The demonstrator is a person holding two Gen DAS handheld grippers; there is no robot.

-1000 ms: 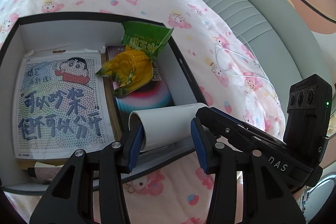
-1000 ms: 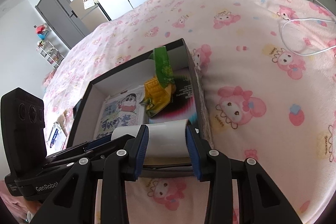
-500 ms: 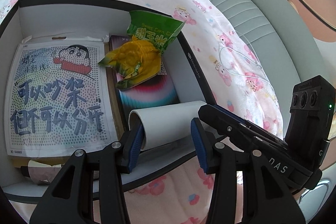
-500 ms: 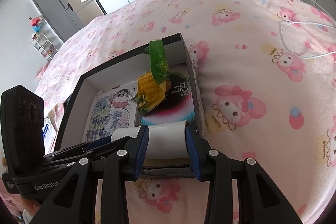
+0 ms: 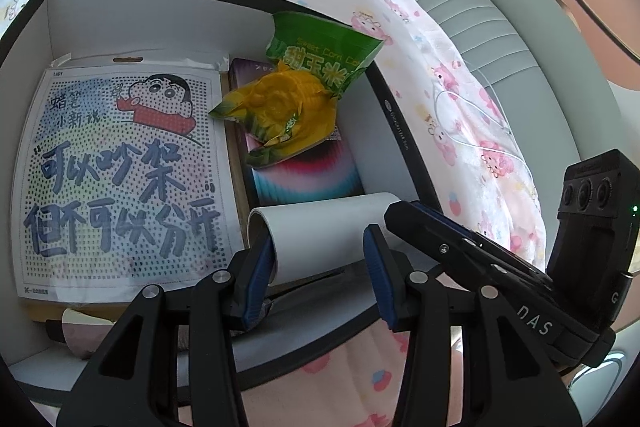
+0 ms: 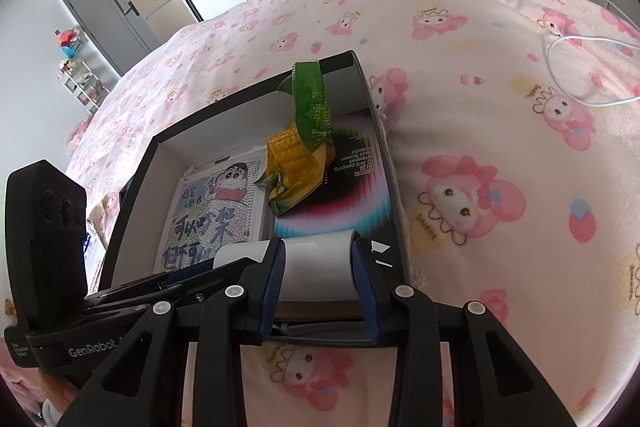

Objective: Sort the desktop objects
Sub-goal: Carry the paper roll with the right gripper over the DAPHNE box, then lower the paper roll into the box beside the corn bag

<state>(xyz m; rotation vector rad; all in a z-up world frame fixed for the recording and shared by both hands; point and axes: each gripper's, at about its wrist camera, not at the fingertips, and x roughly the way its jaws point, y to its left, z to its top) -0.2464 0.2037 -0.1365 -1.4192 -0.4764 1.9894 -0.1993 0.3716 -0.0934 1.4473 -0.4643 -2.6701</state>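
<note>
Both grippers hold one white paper roll [image 5: 320,235] over the lower right corner of the open box [image 5: 404,147], probably so it goes down level. The right gripper [image 6: 318,279] is closing its fingers on one end; the left gripper [image 5: 320,267] clamps the other. A corn snack bag [image 5: 304,95] lies behind.

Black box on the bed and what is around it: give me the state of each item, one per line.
Black cardboard box with white lining: open, lidless, on the bedspread.
White paper roll: lying sideways over the box's near edge, between both tongs.
Green-and-yellow corn snack bag: crumpled, on the rainbow-patterned packet.
Cartoon dot-pattern sheet: flat in the box.
Left tongs: around the roll's end.
Right tongs: closing, pads pressing on the roll.
</note>
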